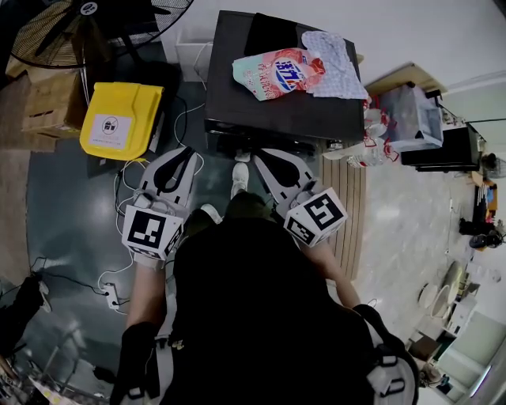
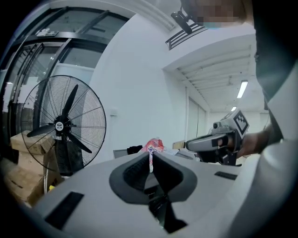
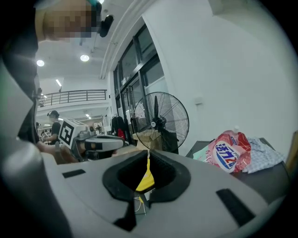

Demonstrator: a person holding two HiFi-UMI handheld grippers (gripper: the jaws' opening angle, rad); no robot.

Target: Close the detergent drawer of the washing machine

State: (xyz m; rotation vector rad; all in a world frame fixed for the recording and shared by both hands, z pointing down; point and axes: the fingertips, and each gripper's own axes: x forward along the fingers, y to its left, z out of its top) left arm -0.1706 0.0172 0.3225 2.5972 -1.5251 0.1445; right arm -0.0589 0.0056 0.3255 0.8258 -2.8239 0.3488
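Both at once: holding the left gripper (image 1: 183, 152) and the right gripper (image 1: 267, 155) low in front of a dark-clothed body, and pointing them forward at a washing machine (image 1: 261, 107). Pressing both pairs of jaws tight together, gripping nothing at all. Peeking through the thin slit of the left pair at a far-off pink bag, and through the slit of the right pair at something yellow.

Looking down on the machine as a dark box with a flat top, standing by a white wall. Seeing on its top a pink and white detergent bag (image 1: 281, 73), a checked cloth (image 1: 336, 59) touching the bag, and a black cloth (image 1: 273, 32) at the back.

Looking for the detergent drawer on the machine's front, just ahead of the gripper tips, and not being able to pick it out from so high up. Seeing there only a dark front strip (image 1: 261, 145) sticking out a little under the top edge. Not being able to tell pushed in from pulled out.

Touching nothing with the jaws in either gripper view, with the machine's top showing some way off.

Seeing, left of the machine, a yellow bin (image 1: 118, 119) and a big black fan (image 1: 87, 24). Seeing a white power strip (image 1: 111, 294) on the floor by the left arm
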